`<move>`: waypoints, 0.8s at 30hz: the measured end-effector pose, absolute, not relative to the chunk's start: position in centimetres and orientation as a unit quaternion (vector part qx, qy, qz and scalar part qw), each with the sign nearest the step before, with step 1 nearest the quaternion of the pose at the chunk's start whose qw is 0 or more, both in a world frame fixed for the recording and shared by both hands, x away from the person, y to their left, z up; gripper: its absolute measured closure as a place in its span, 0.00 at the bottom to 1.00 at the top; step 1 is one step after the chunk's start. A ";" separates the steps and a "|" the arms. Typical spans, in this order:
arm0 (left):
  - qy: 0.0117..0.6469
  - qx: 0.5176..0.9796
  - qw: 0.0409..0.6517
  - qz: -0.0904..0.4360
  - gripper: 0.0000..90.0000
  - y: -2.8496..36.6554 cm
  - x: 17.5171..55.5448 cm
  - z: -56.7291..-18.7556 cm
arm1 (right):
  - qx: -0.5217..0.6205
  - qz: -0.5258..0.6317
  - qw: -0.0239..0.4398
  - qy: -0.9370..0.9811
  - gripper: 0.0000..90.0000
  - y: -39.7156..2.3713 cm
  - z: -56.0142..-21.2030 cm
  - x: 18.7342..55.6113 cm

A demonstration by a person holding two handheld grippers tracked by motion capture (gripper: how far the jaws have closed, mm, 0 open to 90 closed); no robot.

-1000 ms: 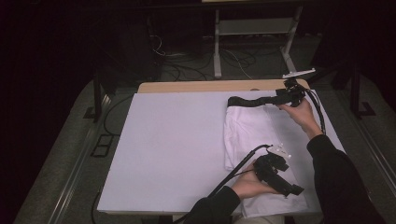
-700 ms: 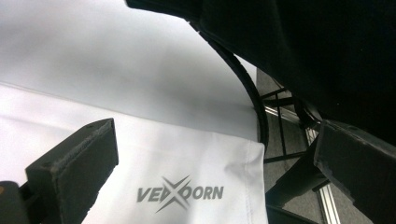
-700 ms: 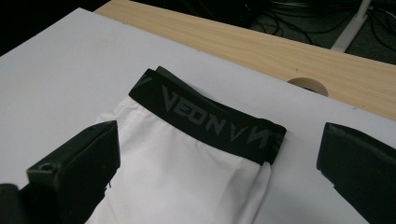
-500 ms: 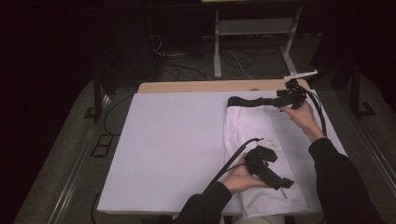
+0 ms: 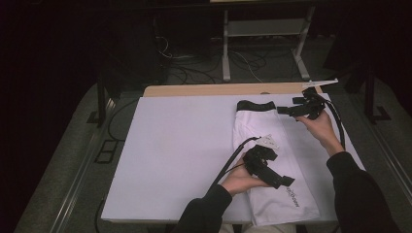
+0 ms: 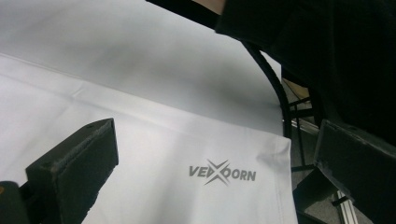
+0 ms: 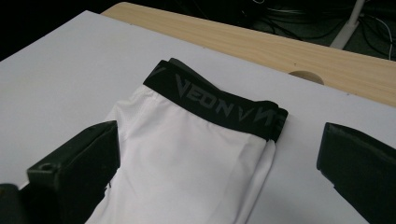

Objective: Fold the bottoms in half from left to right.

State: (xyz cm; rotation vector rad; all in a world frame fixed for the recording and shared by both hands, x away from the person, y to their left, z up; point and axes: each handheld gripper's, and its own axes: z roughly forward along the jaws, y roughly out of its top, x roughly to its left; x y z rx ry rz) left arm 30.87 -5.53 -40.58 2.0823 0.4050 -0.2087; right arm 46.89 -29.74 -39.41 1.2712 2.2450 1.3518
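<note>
A folded white garment [image 5: 265, 141] with a black waistband [image 5: 255, 105] lies on the right half of the white-covered table [image 5: 170, 145]. My left gripper [image 5: 286, 183] hovers over its near end, where a grey logo [image 6: 222, 172] is printed by the hem. Its jaws have just been opening and now stand wide, with the cloth flat below them and nothing pinched. My right gripper [image 5: 287, 111] is at the far right, just beside the waistband [image 7: 219, 103]. Its jaws stand open around empty air, pointing at the band's right end.
A strip of bare wooden tabletop [image 5: 204, 90] shows at the far edge, with a round hole [image 7: 306, 76] in it. Behind the table stands a metal frame [image 5: 262, 34] among floor cables [image 5: 184, 73]. The left half of the white cover is bare.
My left gripper has moved up the garment, away from the near hem and slightly left. My right gripper has shifted a little along the far edge by the waistband.
</note>
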 end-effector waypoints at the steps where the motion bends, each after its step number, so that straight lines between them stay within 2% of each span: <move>1: 0.168 0.854 0.485 -0.084 0.00 -5.4 30.9 -40.5 | 0.436 0.462 0.115 0.764 0.00 -29.8 -39.4 46.7; 24: 0.193 0.848 0.491 -0.051 0.00 -3.0 33.1 -40.3 | 0.426 0.474 0.126 0.760 0.00 -30.5 -38.7 42.9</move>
